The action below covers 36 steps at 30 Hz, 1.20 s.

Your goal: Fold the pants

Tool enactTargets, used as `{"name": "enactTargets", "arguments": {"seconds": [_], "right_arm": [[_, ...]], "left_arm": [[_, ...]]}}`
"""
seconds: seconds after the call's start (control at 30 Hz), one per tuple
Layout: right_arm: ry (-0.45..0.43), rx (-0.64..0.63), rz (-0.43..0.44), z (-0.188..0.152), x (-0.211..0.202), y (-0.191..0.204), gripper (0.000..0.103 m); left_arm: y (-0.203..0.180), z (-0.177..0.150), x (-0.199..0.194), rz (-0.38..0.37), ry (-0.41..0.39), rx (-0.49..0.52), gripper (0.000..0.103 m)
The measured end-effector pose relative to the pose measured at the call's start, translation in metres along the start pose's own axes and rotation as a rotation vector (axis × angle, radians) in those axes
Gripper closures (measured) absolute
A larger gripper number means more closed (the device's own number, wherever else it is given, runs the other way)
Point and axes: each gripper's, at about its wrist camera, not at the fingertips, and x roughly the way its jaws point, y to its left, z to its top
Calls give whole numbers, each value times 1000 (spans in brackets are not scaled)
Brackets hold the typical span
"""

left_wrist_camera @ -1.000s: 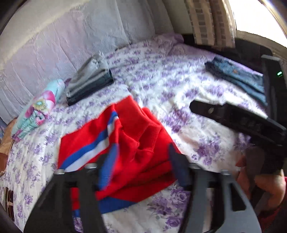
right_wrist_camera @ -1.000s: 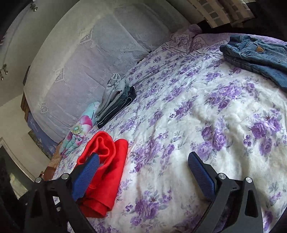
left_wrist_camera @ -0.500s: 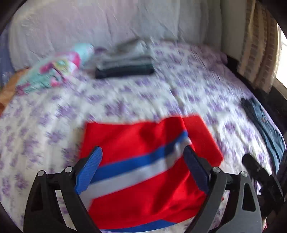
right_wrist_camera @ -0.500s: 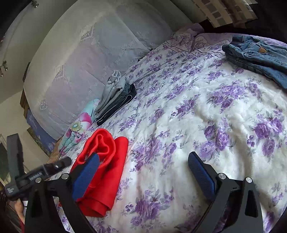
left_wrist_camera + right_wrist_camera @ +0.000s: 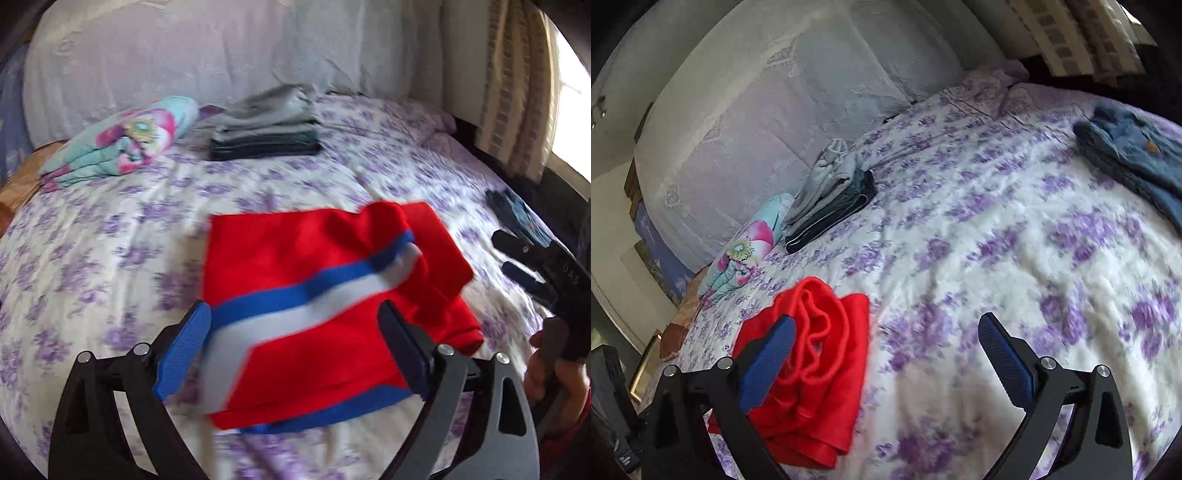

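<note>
Released since a second ago, red pants (image 5: 332,295) lie folded on the bed (image 5: 110,240); both hand-held grippers, left (image 5: 293,347) and right (image 5: 886,354), gape apart.

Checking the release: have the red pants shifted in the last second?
No. In the right wrist view the red pants keep the same spot and gap from the folded stack.

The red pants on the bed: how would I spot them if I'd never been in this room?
Look at the purple-flowered bedspread covering the bed. Near its front edge, away from the folded grey and dark stack at the headboard, lie the red pants, folded. They are the only bright red item, crossed by a blue-and-white stripe; the jeans are blue denim.
</note>
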Motion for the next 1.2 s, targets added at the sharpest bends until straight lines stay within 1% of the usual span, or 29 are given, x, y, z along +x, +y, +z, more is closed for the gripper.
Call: {"name": "enactTargets", "arguments": {"seconds": [0.07,0.13,0.17,0.2,0.23,0.27,0.3,0.33,0.37,0.43,0.47,0.5,0.6,0.63,0.67,0.73,0.8,0.83,0.87,0.9,0.97,1.0,1.07,1.13,1.2], "right_arm": [[-5,-97,2,14,8,32,3],[9,-211,2,22,23,61,3],[29,-269,-23,22,36,72,3],[55,-315,-82,19,50,77,3],[93,-359,-182,13,69,77,3],[117,-378,-226,4,81,70,3],[159,-355,-230,-4,94,58,3],[211,-282,-177,-2,98,42,3],[217,-193,-107,1,96,24,3],[247,-126,-54,2,98,9,3],[242,-121,-48,2,96,8,3],[218,-137,-61,2,90,11,3],[83,-214,-127,0,53,31,3],[50,-233,-123,-3,38,37,3],[34,-251,-109,-5,27,43,3],[41,-307,-96,-14,15,52,3],[90,-397,-181,-28,24,56,3],[126,-417,-205,-35,33,51,3],[171,-365,-173,-36,40,43,3],[177,-312,-150,-33,41,36,3],[191,-295,-128,-34,44,32,3],[181,-293,-126,-34,42,32,3],[130,-312,-133,-36,31,37,3],[37,-337,-145,-37,12,46,3],[-20,-351,-117,-34,-2,57,3]], "left_arm": [[16,2,5,28,11,-32,12],[26,-2,17,43,44,-51,12],[29,-7,26,54,71,-52,12],[31,-13,36,59,95,-46,7],[33,-19,41,64,87,-53,4],[36,-21,42,50,86,-76,4],[41,-20,41,25,96,-105,4],[42,-20,42,12,104,-118,4],[46,-21,46,-14,120,-138,4],[51,-22,49,-46,130,-173,4],[51,-23,49,-49,129,-174,4],[50,-24,47,-45,124,-171,4],[46,-25,43,-14,103,-152,4],[45,-25,42,-7,98,-147,4],[44,-25,41,0,93,-142,4],[43,-25,40,6,88,-140,4],[43,-25,40,13,83,-135,4],[42,-25,39,18,79,-131,4],[41,-25,39,27,75,-125,4],[40,-26,38,35,69,-119,4],[37,-26,35,57,56,-102,4],[36,-26,34,65,52,-96,4],[34,-27,33,78,45,-86,4],[34,-26,33,82,43,-88,4],[35,-26,33,78,45,-94,4]]}}
